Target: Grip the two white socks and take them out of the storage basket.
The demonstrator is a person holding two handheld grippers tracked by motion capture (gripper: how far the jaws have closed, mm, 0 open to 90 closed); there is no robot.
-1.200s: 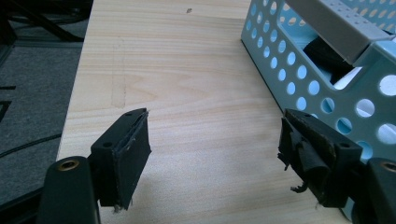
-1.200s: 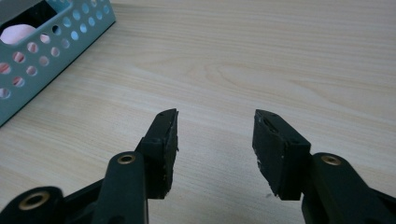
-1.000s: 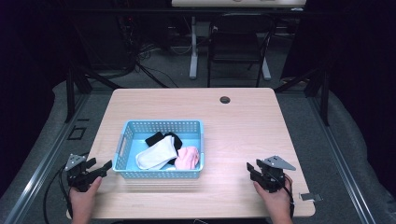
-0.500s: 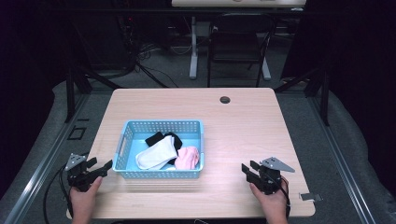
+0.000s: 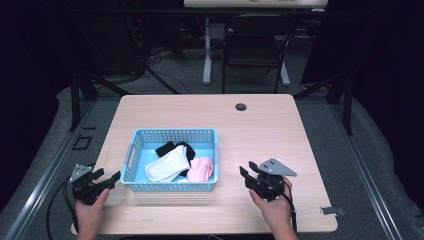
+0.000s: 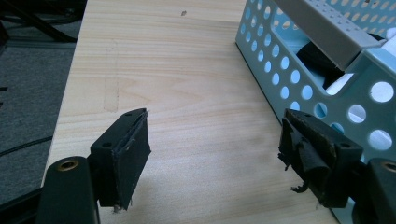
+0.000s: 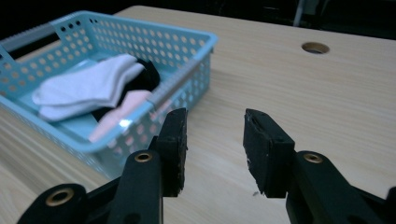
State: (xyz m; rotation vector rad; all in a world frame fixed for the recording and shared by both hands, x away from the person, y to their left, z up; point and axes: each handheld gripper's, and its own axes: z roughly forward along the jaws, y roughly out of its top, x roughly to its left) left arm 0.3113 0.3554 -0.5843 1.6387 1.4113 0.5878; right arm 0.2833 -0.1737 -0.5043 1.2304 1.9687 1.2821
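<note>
Jaws of the left gripper (image 6: 212,154) stood wide apart with nothing between them, only bare wood of the table (image 6: 187,93) under the gap. Its right jaw was just beside the near corner of the blue basket (image 6: 327,70), and I could not tell if it touched the perforated wall. In the high view the left gripper (image 5: 102,181) sat at the table's front left edge, held by the left hand (image 5: 89,216), and the basket (image 5: 172,136) was directly to its right.

The right gripper (image 7: 215,144) had its jaws parted by a smaller gap, also empty, above the table surface. Ahead and to the left of it lay the basket (image 7: 191,42), near but apart from the jaws. Inside were a white sock (image 7: 88,88), a black sock (image 7: 149,77) partly under the white one, and a pink sock (image 7: 123,112) nearest to this gripper. Farther ahead and to the right was a round hole (image 7: 315,47) in the tabletop. From above, the right gripper (image 5: 248,176) was held by the right hand (image 5: 272,212), to the right of the basket, with a grey plate (image 5: 276,167) on top of it.
</note>
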